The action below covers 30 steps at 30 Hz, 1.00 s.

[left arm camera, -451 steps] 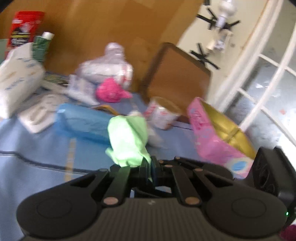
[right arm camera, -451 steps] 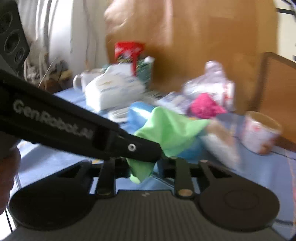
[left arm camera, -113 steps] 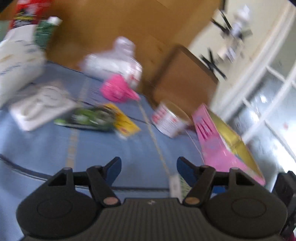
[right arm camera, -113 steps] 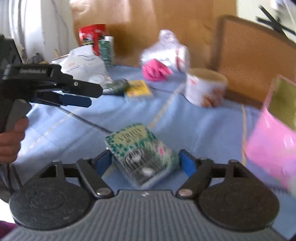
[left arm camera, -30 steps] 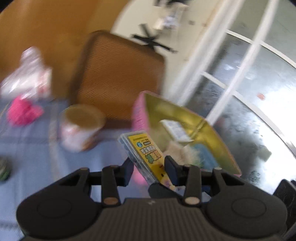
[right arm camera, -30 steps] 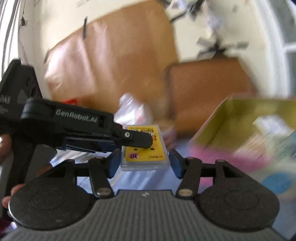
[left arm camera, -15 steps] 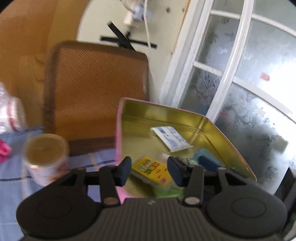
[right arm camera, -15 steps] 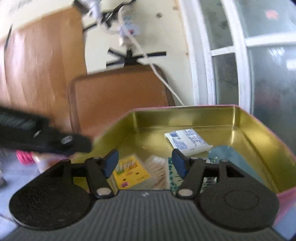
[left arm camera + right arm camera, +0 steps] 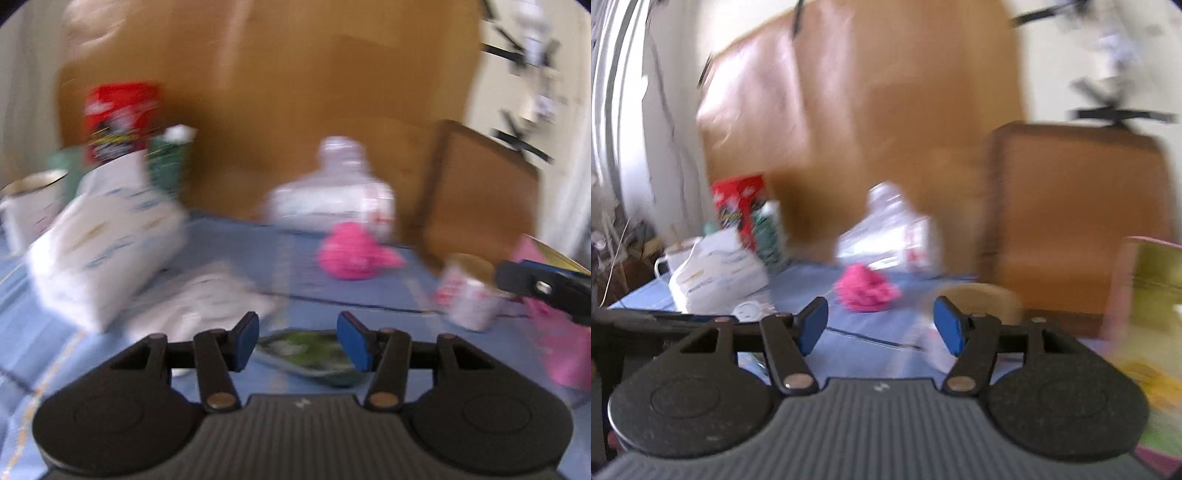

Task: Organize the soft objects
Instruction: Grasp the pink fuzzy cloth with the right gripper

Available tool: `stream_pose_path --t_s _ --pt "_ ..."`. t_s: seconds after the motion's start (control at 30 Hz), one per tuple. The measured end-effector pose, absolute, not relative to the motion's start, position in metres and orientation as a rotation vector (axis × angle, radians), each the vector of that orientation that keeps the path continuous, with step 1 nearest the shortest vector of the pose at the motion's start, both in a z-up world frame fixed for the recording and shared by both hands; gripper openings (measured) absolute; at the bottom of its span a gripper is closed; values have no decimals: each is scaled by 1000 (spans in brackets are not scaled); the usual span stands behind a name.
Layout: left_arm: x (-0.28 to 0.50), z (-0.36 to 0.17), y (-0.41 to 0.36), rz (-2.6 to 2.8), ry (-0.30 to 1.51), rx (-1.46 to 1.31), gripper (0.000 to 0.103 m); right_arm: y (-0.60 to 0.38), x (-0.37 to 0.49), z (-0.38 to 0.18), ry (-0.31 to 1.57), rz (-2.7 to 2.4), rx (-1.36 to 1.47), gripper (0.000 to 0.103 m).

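My left gripper [image 9: 300, 341] is open and empty, low over the blue tablecloth [image 9: 221, 236], just behind a flat green packet [image 9: 308, 350]. A pink soft bundle [image 9: 351, 253] lies further back; it also shows in the right wrist view [image 9: 866, 288]. A white tissue pack [image 9: 103, 251] and a flat white pouch [image 9: 199, 306] lie to the left. My right gripper [image 9: 880, 326] is open and empty, above the table. The pink tin with a gold inside [image 9: 1148, 295] stands at the right edge. Both views are blurred.
A clear plastic bag [image 9: 332, 199] sits against the brown board at the back. A paper cup [image 9: 469, 295] stands right of centre. A red box [image 9: 118, 114], a green carton [image 9: 168, 162] and a white mug [image 9: 27, 206] stand at the back left. A brown chair back [image 9: 1071, 218] is behind the table.
Both grippers have swung left, away from the tin, and now face the table. The yellow packet stayed in the tin; both grippers are empty and open wider.
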<state>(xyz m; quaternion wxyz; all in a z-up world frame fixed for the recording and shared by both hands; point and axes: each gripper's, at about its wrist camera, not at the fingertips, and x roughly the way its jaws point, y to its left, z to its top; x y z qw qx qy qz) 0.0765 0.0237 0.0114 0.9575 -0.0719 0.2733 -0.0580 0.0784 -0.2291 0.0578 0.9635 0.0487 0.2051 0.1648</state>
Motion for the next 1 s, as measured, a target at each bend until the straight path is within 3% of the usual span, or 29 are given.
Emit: stream_pose_path --t_s 0.1,0.2,0.27,0.37,0.4,0.43,0.53,0.7,1.0 --pt "81 4 42 -51 553 -188 48 -192 124 50 471 332 56 67" --pt "86 0 50 -13 550 -213 49 -154 166 37 488 271 -28 86" --pt "91 0 47 0 556 -198 50 -137 193 26 516 227 -80 90" --pt "89 0 42 3 555 -167 50 -133 233 3 606 162 -120 89" --pt "89 1 41 3 556 -162 50 -131 246 -4 681 153 -121 86" --pt "91 0 42 3 557 -159 50 -136 254 -4 695 173 -55 74" --pt "93 -2 41 2 558 -153 51 -146 259 -7 719 187 12 65" --pt "94 -4 41 4 557 -148 51 -148 225 -6 708 225 -8 65" --pt "90 -3 38 -15 556 -128 56 -178 85 3 668 320 -51 65"
